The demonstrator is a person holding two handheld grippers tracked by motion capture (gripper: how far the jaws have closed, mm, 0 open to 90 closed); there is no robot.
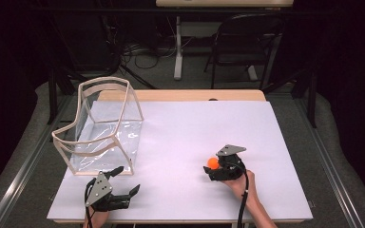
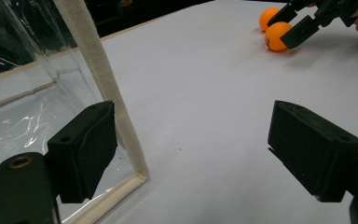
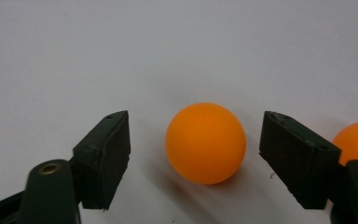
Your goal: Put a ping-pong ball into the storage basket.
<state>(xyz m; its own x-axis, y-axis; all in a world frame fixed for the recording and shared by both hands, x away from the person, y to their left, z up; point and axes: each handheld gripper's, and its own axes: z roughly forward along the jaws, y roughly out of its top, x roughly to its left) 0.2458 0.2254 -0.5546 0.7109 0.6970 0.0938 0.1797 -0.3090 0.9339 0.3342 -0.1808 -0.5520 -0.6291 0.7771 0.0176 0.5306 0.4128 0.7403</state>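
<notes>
An orange ball (image 3: 206, 142) rests on the white sheet (image 1: 185, 123) between the jaws of my right gripper (image 3: 193, 135), with a small gap on each side of it. A second orange ball (image 3: 356, 137) lies just beyond the right jaw. In the high view the right gripper (image 1: 212, 166) is at the sheet's right centre, around the ball (image 1: 213, 163). My left gripper (image 1: 127, 179) stands open and empty near the front left. It sits beside the corner of a clear container (image 1: 100, 128) with a cream frame (image 2: 98, 79). Both balls (image 2: 277, 36) appear far off in the left gripper view.
The clear container takes up the left of the sheet. The wooden table edge (image 1: 180, 95) runs along the back. A black chair (image 1: 247, 42) and a table leg (image 1: 177, 52) stand on the floor beyond it.
</notes>
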